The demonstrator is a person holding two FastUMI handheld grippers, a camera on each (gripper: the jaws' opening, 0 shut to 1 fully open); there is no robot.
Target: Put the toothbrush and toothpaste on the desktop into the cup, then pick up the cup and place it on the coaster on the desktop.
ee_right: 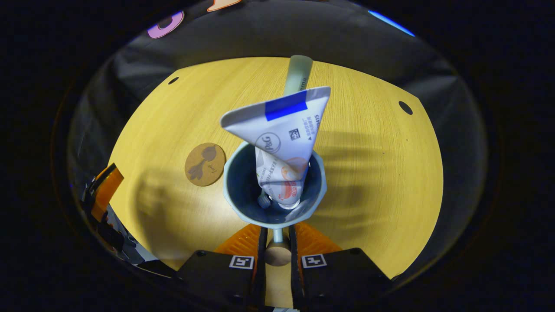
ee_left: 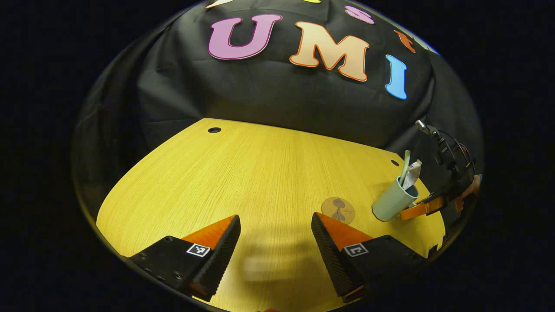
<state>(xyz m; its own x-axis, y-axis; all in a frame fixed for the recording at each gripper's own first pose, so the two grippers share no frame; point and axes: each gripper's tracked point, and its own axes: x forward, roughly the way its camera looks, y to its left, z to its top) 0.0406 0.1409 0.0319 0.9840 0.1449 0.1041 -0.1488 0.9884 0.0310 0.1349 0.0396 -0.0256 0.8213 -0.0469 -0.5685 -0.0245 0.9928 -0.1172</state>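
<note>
So the cup [ee_right: 274,190] already has both the toothpaste [ee_right: 284,143] tube and the toothbrush [ee_right: 297,76] standing in it, tube crimp-end up and leaning toward 12 o'clock in the right gripper view, brush handle poking out behind it. Loading looks done to me, and we're into the carry part. The right gripper [ee_right: 276,242] sits at 6 o'clock of the cup with its jaws drawn nearly together on the cup's handle; looks like both fingers are pinching it, though the handle is mostly hidden between them. In the left gripper view the cup [ee_left: 392,201] looks tilted, base edge touching or just above the desktop [ee_left: 243,173], can't tell which. The coaster [ee_right: 205,164] lies flat just beside the cup at about 10 o'clock in the right gripper view, not touching it. I'd guess the next move is a short shift that way, keeping the cup level so the tall tube doesn't tip out, then setting it centred on the disc. The left gripper [ee_left: 275,236] is well apart from all this, jaws wide open over bare wood, holding nothing.
</note>
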